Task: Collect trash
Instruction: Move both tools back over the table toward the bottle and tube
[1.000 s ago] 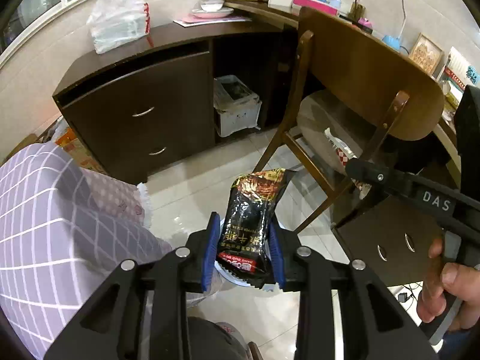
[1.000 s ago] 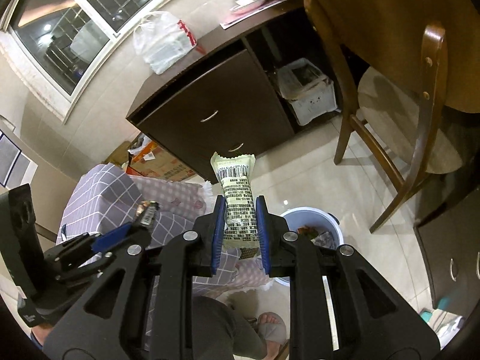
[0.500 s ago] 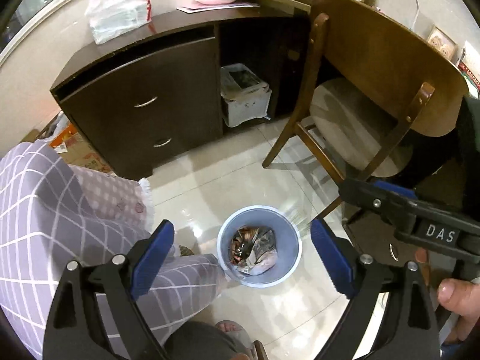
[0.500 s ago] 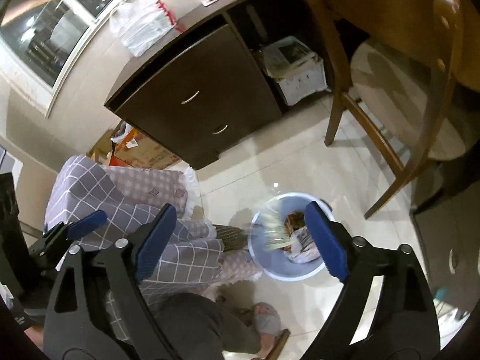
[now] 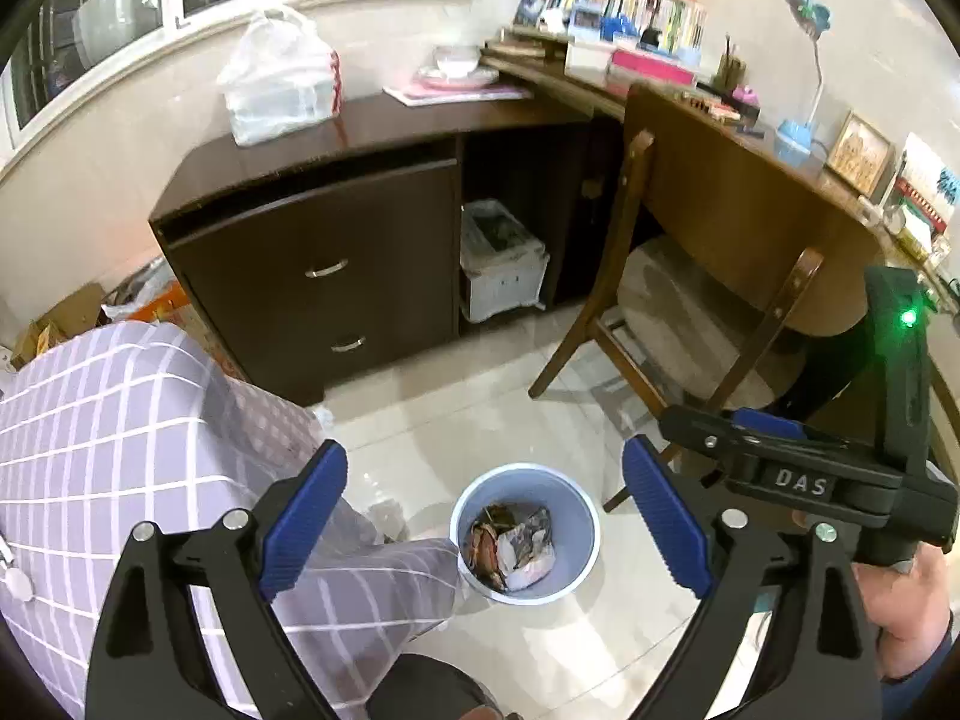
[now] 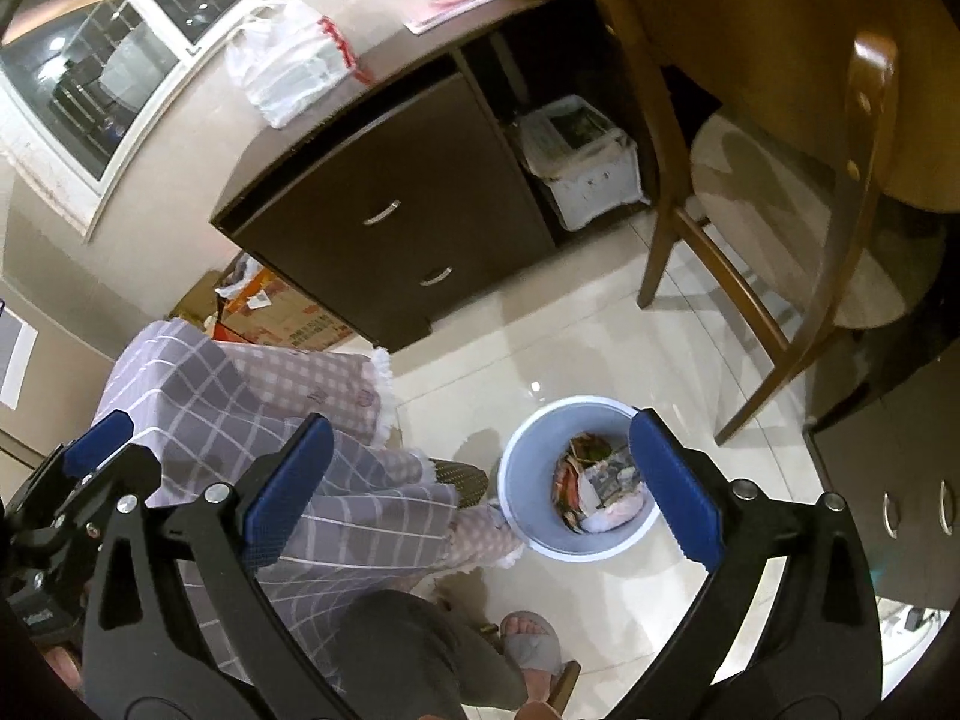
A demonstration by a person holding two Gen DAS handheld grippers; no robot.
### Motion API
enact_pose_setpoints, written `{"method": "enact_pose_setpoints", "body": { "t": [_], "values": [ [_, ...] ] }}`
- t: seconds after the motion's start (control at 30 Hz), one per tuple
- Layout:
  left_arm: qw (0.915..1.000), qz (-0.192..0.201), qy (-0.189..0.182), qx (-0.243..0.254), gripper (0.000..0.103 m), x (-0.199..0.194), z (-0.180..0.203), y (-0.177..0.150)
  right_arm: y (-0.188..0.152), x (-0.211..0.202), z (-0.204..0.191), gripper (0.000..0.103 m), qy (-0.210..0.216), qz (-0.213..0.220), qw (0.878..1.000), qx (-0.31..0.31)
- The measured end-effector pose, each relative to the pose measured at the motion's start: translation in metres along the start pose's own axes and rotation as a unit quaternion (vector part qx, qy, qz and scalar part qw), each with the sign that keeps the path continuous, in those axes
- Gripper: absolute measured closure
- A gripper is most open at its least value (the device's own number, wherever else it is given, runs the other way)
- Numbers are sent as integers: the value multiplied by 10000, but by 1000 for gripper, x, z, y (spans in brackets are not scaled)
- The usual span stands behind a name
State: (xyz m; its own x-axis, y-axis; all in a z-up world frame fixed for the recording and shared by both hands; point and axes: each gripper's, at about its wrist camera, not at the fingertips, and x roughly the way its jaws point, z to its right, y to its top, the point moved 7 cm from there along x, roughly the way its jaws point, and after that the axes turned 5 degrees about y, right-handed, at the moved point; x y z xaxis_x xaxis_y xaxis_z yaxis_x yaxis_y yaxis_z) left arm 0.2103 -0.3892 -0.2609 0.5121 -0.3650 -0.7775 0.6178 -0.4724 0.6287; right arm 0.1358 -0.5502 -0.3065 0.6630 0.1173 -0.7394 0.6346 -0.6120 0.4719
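A pale blue waste bin stands on the tiled floor and holds crumpled wrappers. My left gripper is wide open and empty, high above the bin. My right gripper is also wide open and empty, above the bin with the wrappers visible between its fingers. The right gripper's body shows at the right of the left wrist view, and the left gripper's body shows at the left of the right wrist view.
A dark wooden cabinet with drawers stands behind, with a white plastic bag on top. A wooden chair is to the right by the desk. The person's checked trouser leg and slippered foot are beside the bin.
Both grippers opened and let go of their wrappers, which dropped into the bin. Both grippers have since lifted, so the view tilts up toward the cabinet and desk.
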Motion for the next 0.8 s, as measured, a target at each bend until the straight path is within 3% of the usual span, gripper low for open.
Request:
{"method": "enact_pose_setpoints", "body": {
  "t": [0.23,0.47,0.6,0.8],
  "values": [
    [9988,445,102,-181,11,-50,-33,2,7,-19,-66,6,241,186,9985,-448],
    [9929,861,624,-536,10,-104,-101,-13,-3,-21,-161,6,706,165,9909,-1137],
    [9872,931,978,-849,9,-125,-151,-30,-24,-8,-228,6,1016,-61,9804,-1689],
    [9716,936,1519,-1551,9,-156,-236,-71,-64,16,-305,6,1287,-452,9601,-2443]
  ]
}}
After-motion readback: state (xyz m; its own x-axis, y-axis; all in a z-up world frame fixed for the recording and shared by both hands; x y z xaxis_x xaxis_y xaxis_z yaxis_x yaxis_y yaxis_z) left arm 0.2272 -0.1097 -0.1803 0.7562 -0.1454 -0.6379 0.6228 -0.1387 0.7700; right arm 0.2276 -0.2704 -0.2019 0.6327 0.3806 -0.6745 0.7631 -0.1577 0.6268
